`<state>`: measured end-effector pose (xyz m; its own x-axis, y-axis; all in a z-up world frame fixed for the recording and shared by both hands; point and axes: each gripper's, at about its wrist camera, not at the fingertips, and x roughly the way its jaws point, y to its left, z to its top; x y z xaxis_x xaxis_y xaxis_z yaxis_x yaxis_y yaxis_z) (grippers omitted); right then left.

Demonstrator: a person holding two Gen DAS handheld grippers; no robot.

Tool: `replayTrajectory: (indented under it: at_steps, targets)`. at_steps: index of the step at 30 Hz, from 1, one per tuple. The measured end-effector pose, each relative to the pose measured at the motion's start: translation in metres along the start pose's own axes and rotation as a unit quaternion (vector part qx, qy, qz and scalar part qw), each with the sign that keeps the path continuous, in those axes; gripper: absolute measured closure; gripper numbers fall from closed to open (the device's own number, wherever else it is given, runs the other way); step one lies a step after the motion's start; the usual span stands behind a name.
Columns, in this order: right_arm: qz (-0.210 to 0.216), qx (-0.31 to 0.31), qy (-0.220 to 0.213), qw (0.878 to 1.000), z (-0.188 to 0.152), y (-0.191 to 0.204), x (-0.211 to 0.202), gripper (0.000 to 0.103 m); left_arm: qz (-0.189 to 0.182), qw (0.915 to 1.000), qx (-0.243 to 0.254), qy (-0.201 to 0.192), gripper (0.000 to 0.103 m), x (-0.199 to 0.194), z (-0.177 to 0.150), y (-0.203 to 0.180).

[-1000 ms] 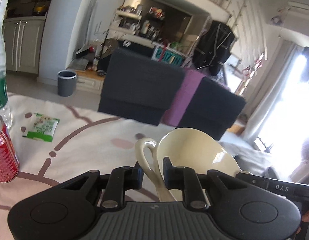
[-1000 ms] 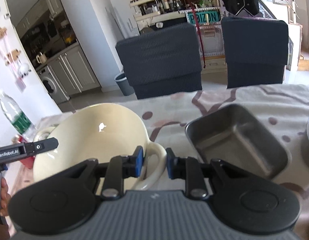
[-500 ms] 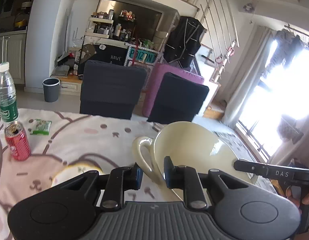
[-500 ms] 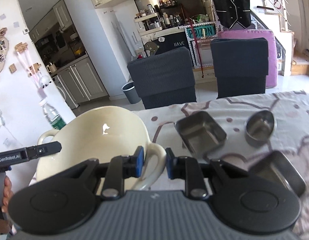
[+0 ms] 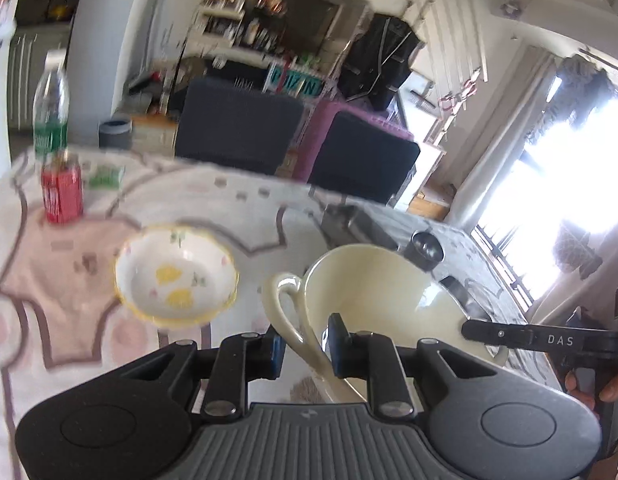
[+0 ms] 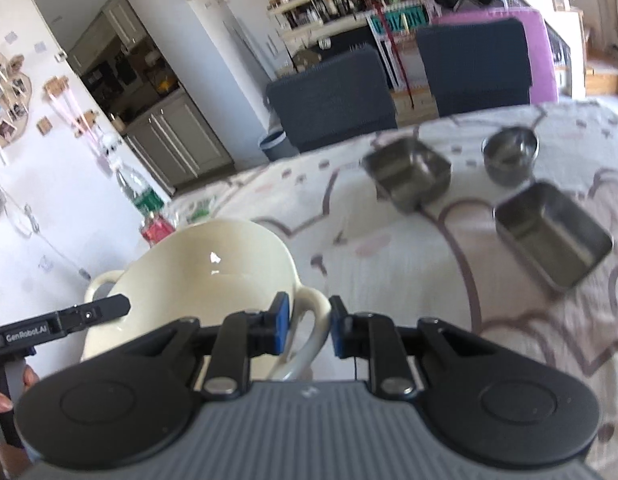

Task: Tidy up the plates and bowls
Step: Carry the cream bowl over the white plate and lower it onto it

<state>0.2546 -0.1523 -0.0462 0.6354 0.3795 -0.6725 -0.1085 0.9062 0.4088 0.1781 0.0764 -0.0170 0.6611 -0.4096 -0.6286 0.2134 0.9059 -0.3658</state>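
The cream bowl (image 5: 373, 292) hangs in the air between both claws, carried by its 2 loop handles. The left claw (image 5: 303, 350) is closed on the left handle (image 5: 287, 320), with the bowl's body just ahead and to its right. The right claw (image 6: 307, 330) pinches the right handle (image 6: 311, 320), with the body ahead and to its left. The bowl's long axis, handle to handle, runs straight from one claw to the other, and its mouth points up, tipped a little.

The small floral bowl (image 5: 175, 276) sits on the table (image 5: 49, 264), ahead and to the left of the left claw and below the carried bowl; the left claw is the nearer. It stands upright, mouth up. If the cream bowl is meant to pair with it, the carry should go leftward and down. 2 steel trays (image 6: 407, 172) (image 6: 551, 232) and a steel cup (image 6: 509, 154) lie ahead and right of the right claw, well apart from the cream bowl.
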Motion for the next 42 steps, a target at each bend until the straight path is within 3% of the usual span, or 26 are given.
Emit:
replayTrajectory:
  at_steps: [21, 42]
  targets:
    - [-0.039, -0.049, 0.077, 0.995, -0.029, 0.001, 0.04, 0.079, 0.009, 0.9943, -0.005, 0.106, 0.075, 0.057, -0.041, 0.039]
    - [-0.039, -0.069, 0.092, 0.993, -0.033, 0.013, 0.053, 0.081, 0.044, 0.989, 0.014, 0.141, 0.075, 0.075, -0.052, 0.044]
